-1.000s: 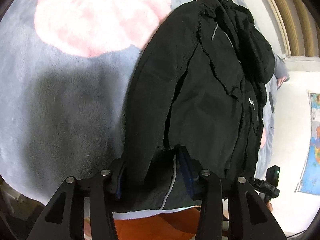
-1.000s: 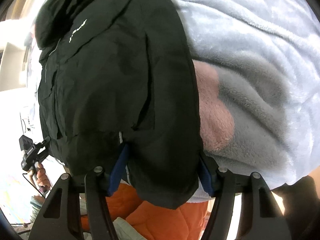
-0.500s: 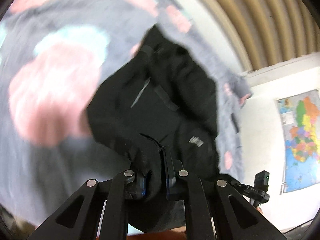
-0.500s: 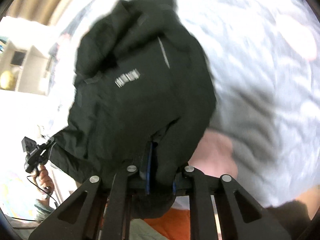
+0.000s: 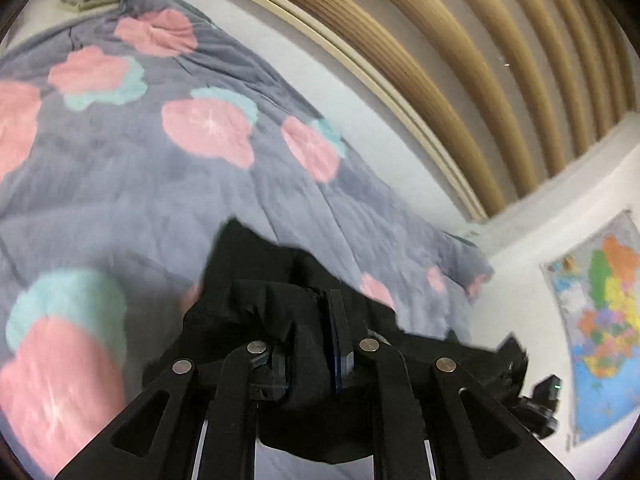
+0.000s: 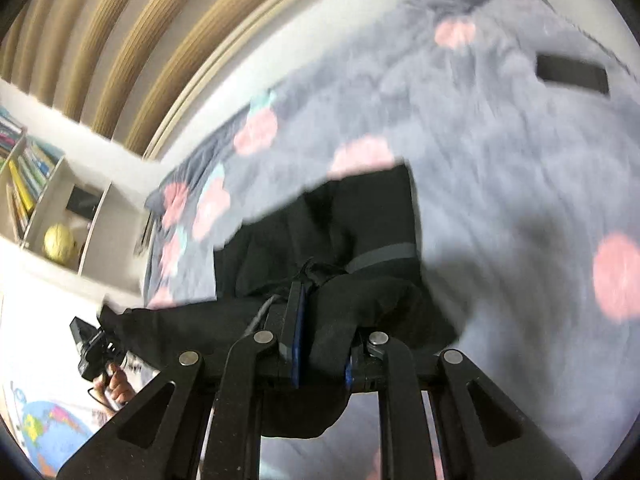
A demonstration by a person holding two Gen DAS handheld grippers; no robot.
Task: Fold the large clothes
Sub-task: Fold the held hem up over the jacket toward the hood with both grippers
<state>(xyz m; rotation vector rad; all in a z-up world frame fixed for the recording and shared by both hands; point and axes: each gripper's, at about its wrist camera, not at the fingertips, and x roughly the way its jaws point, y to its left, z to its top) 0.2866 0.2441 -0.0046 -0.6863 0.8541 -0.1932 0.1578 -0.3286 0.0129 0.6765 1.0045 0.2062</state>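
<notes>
Below me lies the grey bed blanket with pink flowers. My left gripper and right gripper each pinch the soft, limp black fabric jacket at its hem.

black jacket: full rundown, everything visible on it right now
The black jacket is a thin, matte, woven-looking garment with a grey reflective strip across one panel. It hangs bunched and creased rather than flat, above the grey fleece blanket with pink flowers. The left gripper and right gripper are each shut on a fold of it, with fabric stretched between them. Motion blur hides finer details.
</notes>
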